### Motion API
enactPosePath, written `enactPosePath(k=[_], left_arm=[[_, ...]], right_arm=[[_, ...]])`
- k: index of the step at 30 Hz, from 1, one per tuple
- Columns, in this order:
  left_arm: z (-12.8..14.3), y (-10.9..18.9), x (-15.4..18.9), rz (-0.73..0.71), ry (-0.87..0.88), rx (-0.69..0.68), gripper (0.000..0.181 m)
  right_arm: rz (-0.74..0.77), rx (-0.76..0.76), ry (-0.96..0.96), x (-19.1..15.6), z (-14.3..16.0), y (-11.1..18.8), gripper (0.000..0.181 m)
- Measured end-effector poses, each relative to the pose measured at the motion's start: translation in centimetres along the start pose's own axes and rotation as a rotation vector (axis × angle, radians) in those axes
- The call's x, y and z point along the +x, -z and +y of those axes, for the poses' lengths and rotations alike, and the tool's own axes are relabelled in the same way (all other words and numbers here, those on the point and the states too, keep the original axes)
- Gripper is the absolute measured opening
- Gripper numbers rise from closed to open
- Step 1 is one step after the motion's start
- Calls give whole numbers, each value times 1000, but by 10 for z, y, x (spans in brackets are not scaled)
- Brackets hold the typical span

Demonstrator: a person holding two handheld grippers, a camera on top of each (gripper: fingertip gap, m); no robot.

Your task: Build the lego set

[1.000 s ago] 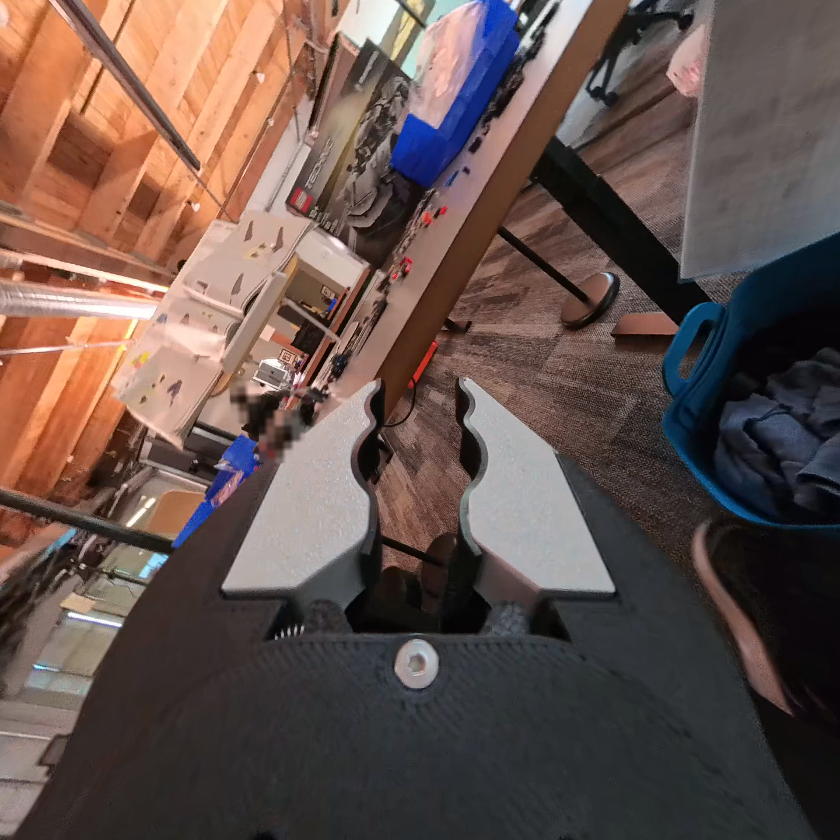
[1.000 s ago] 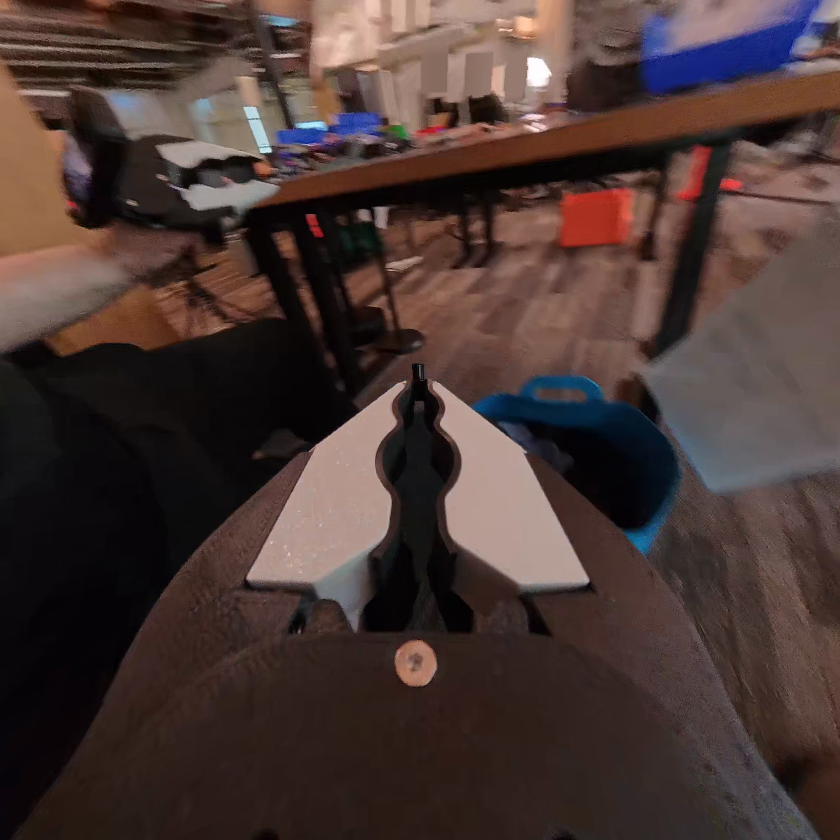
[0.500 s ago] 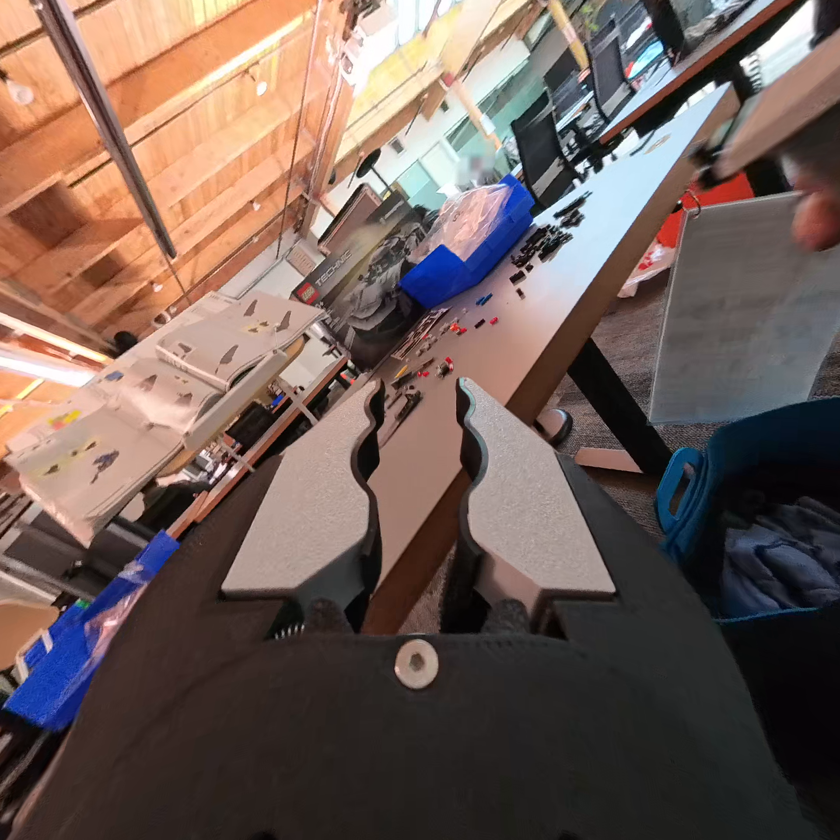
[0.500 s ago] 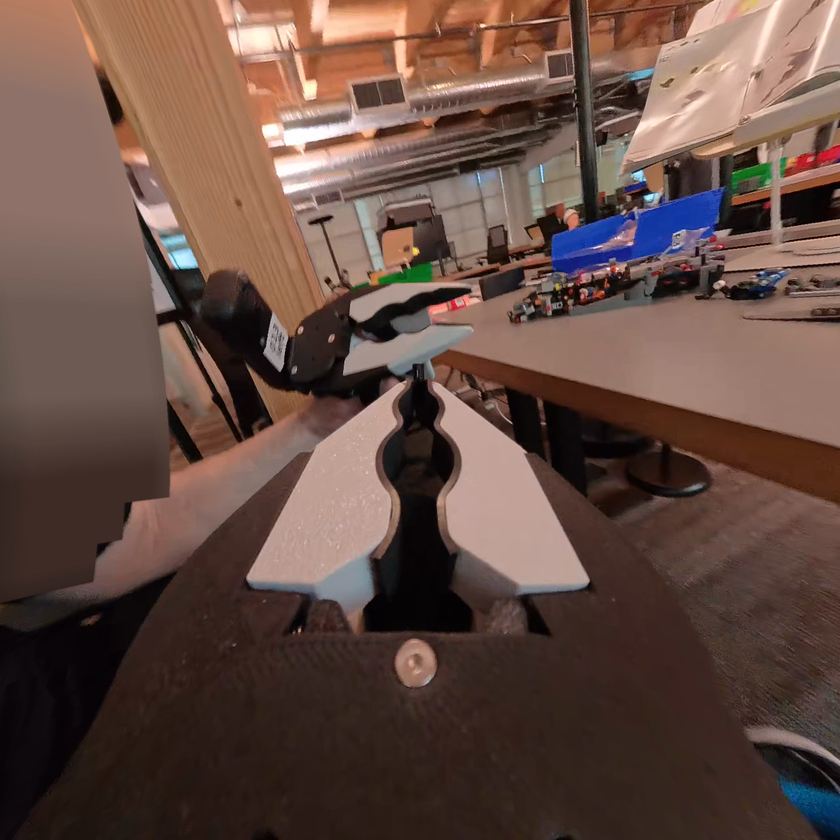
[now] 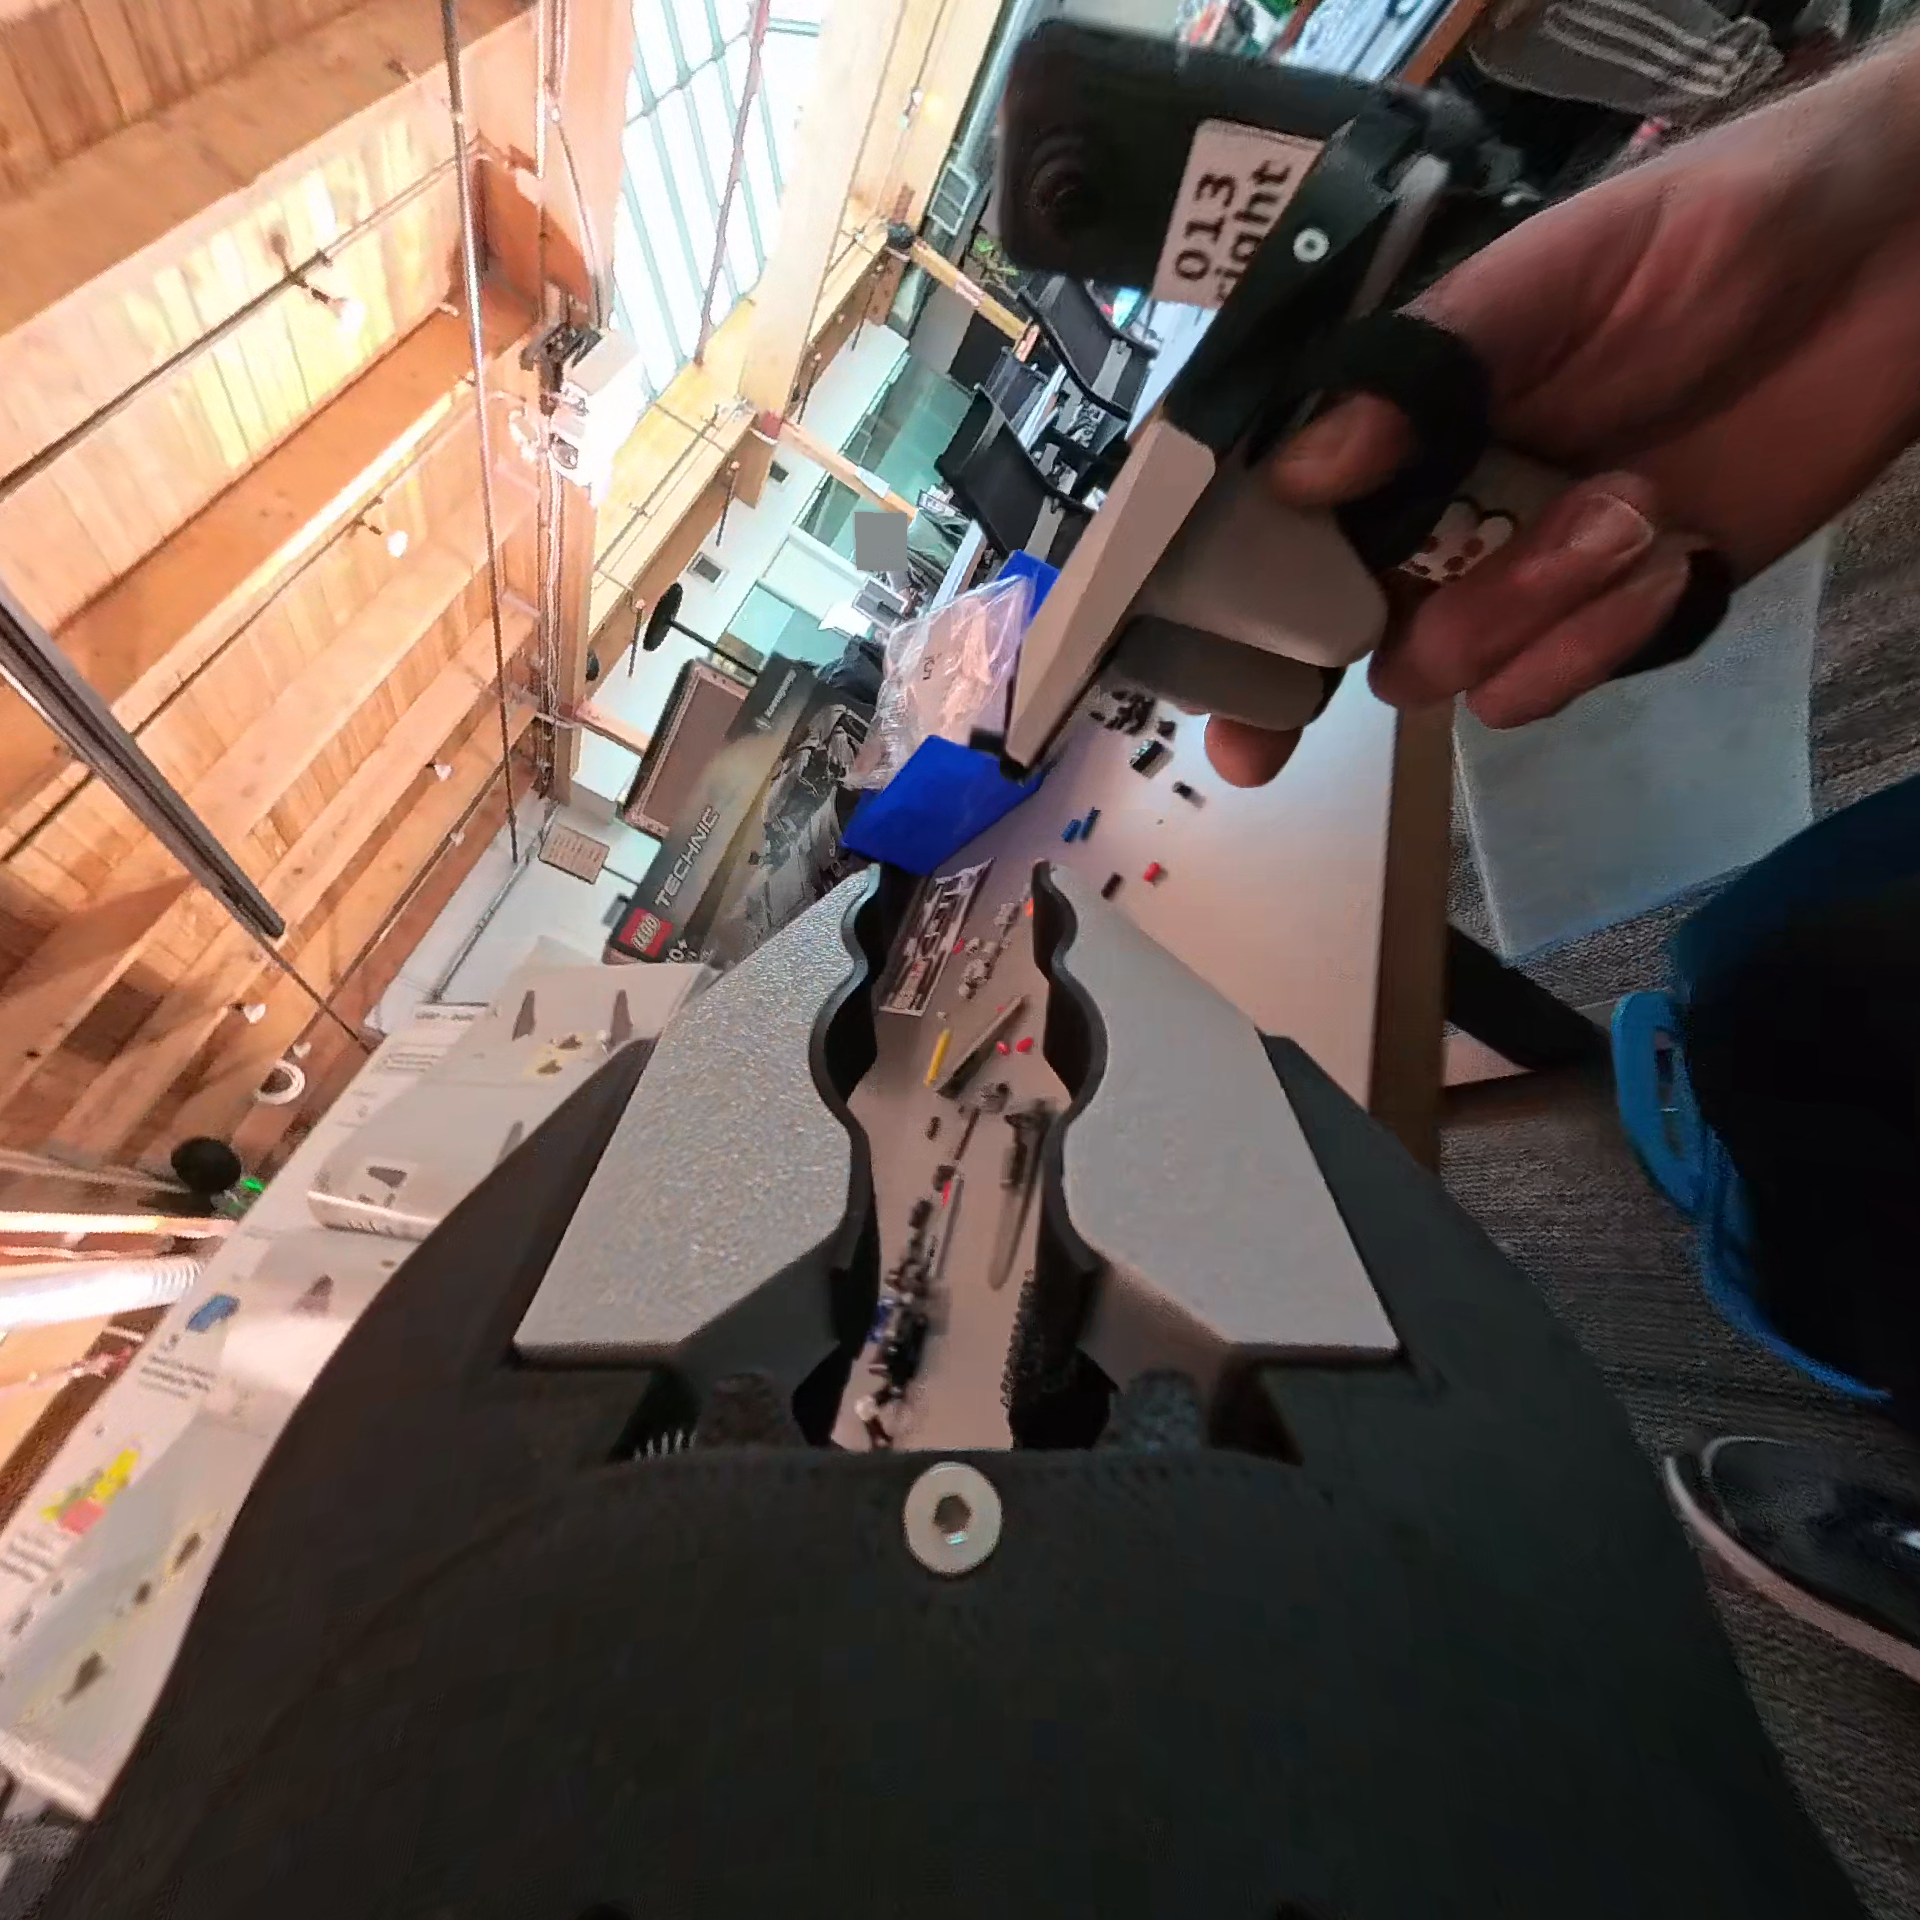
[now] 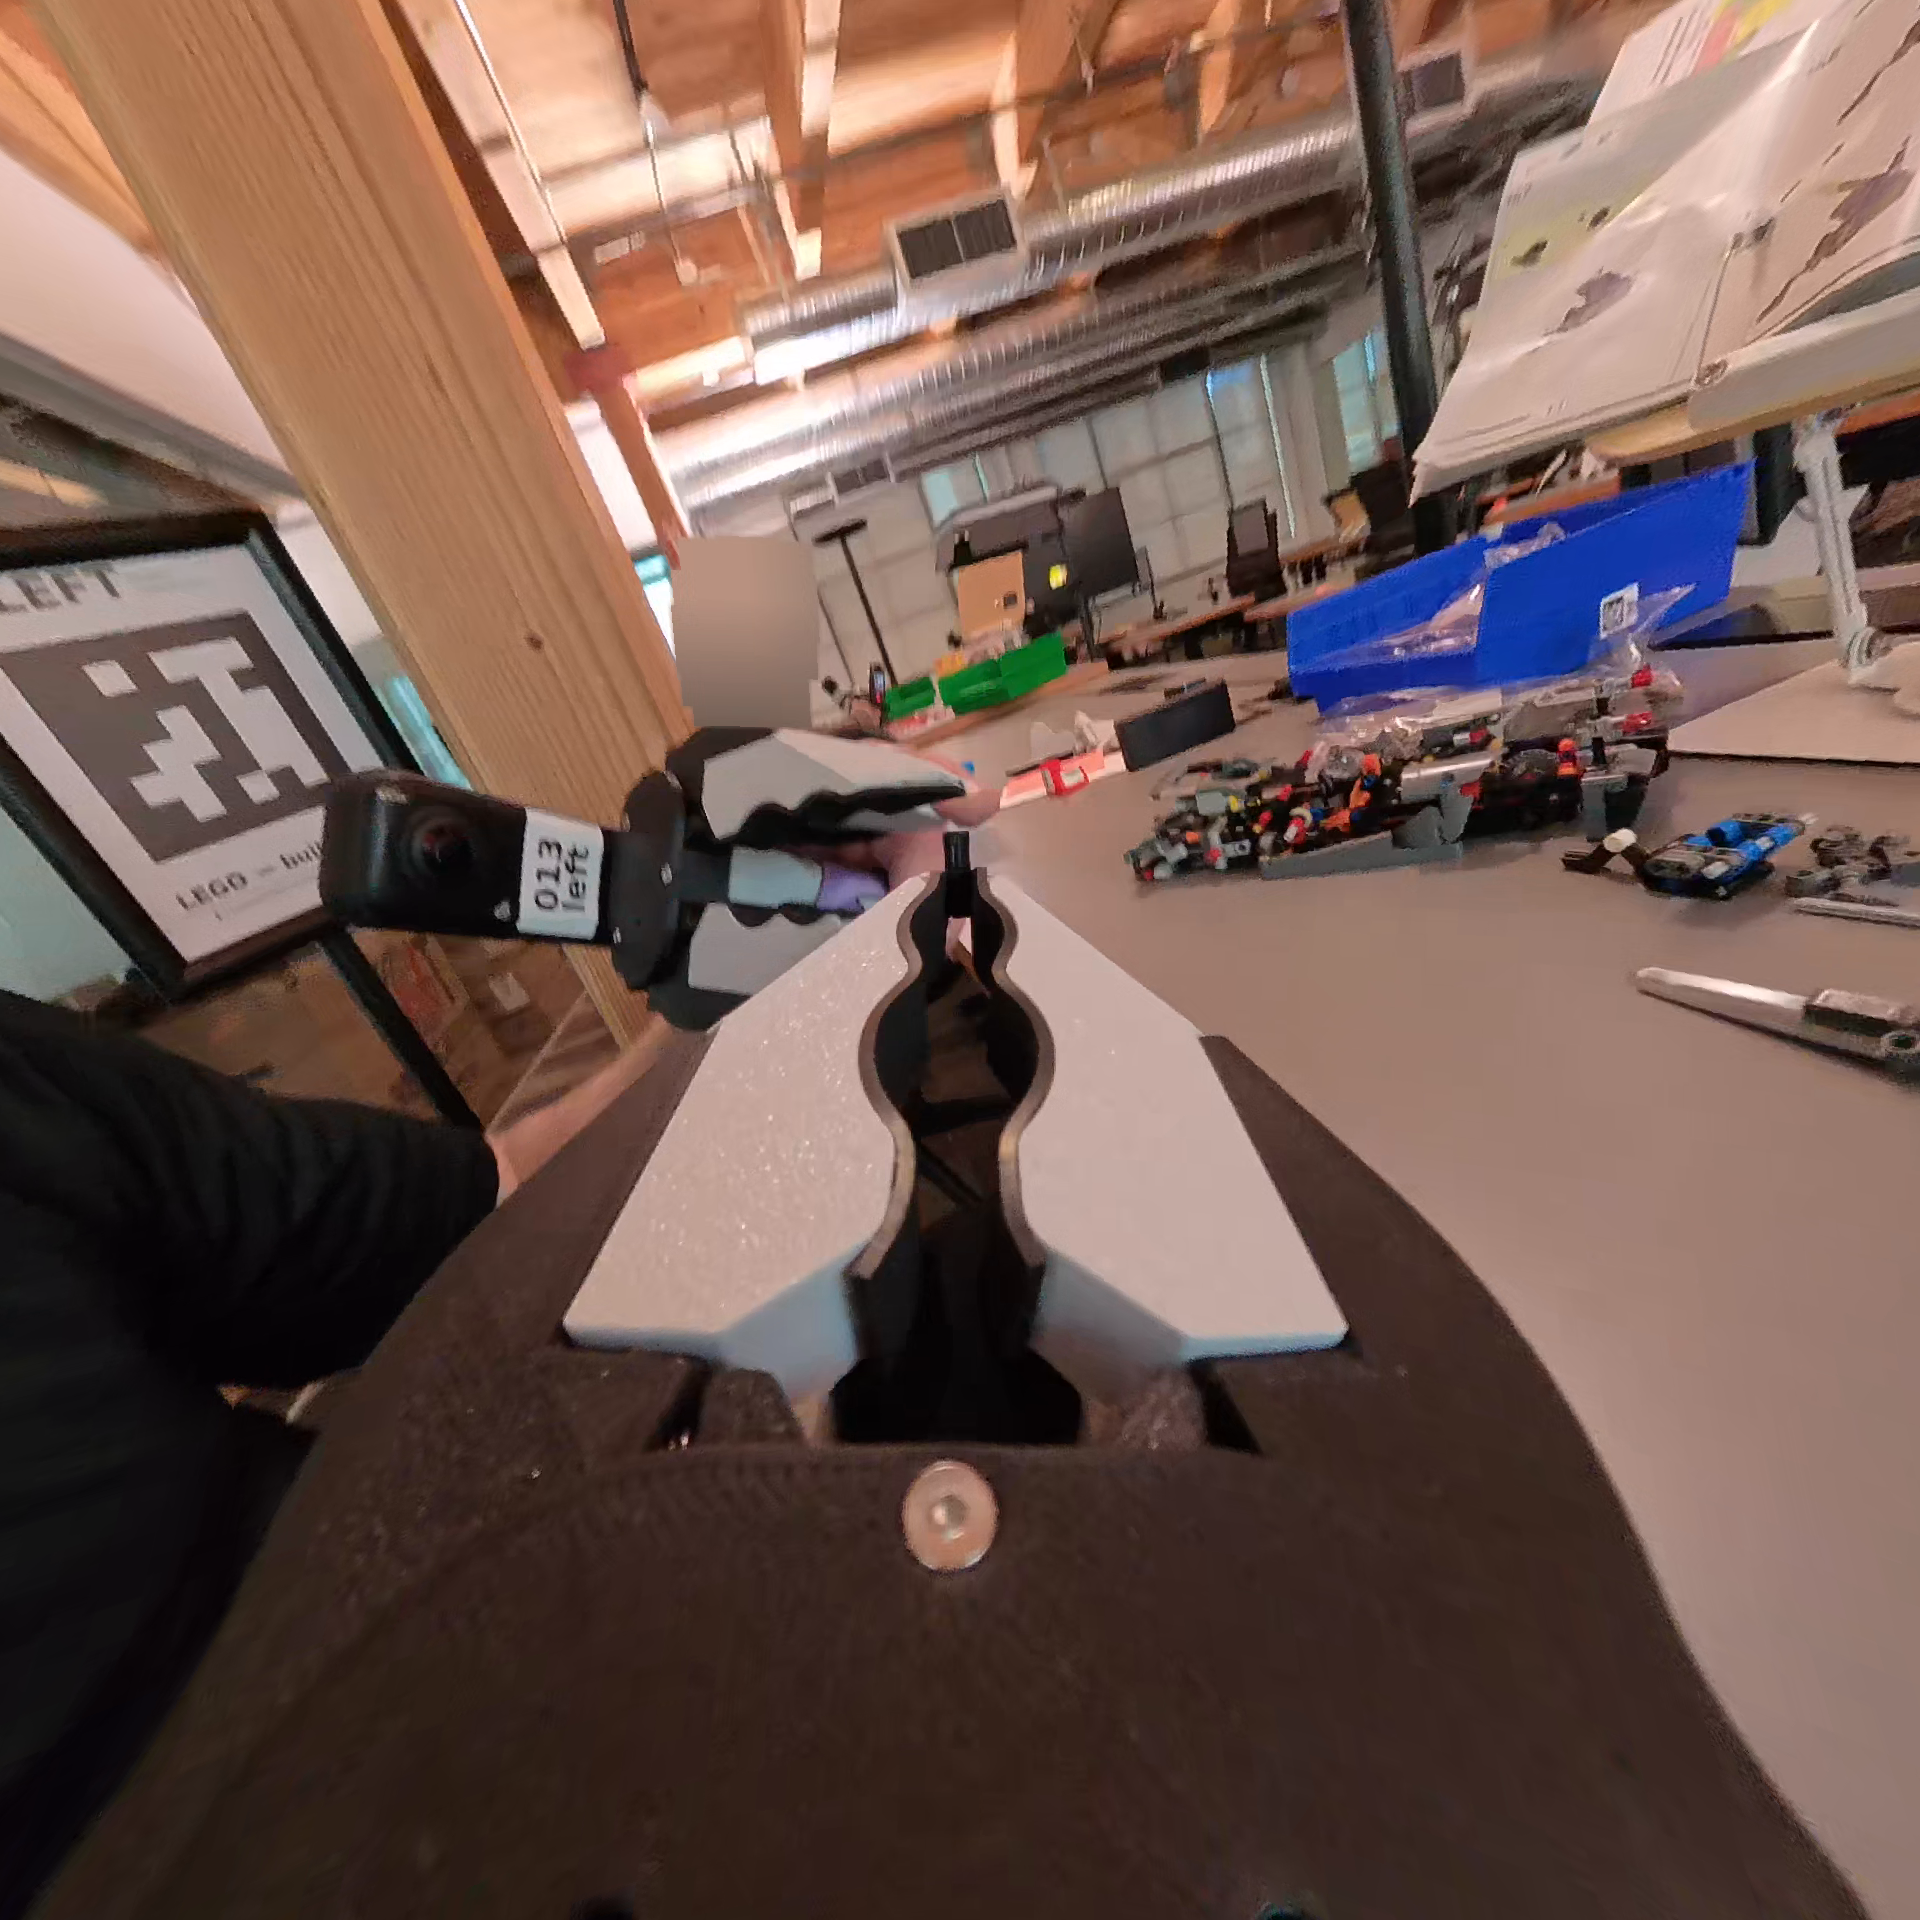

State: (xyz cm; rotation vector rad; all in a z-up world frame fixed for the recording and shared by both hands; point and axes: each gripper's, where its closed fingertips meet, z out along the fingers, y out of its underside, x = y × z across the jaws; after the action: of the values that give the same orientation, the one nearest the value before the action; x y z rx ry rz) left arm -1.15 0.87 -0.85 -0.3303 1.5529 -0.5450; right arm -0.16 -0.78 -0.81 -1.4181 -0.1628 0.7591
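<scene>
So your right gripper (image 6: pixel 958 894) pinches a small black pin (image 6: pixel 954 854); left gripper (image 5: pixel 956 904) is spread, empty. Half-built Technic chassis (image 6: pixel 1392 805) sits at 2 o'clock, loose parts (image 6: pixel 1725 847) beside it: plenty left.

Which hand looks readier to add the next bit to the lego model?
Probably the right. The right tool already pinches a small black piece, with the half-built model ahead on the table. The left tool is open and empty.

Half-built grey lego model (image 6: pixel 1392 795) flat on table, loose pieces (image 5: pixel 971 1049) alongside
</scene>
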Motion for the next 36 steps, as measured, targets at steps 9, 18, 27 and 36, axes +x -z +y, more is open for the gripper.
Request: enactPosePath(k=[9,18,27,36], left_arm=[[41,-21,-21,194,-138,-38,27],[114,-35,-30,224,-217,-106,26],[162,-56,-31,243,-261,-124,27],[172,-71,-15,343,-242,-82,23]], right_arm=[[-104,-332,76,44,2,-28,3],[-145,-698,191,120,35,-65,2],[-244,-880,81,174,57,-79,2],[-296,-916,60,177,58,-77,2]])
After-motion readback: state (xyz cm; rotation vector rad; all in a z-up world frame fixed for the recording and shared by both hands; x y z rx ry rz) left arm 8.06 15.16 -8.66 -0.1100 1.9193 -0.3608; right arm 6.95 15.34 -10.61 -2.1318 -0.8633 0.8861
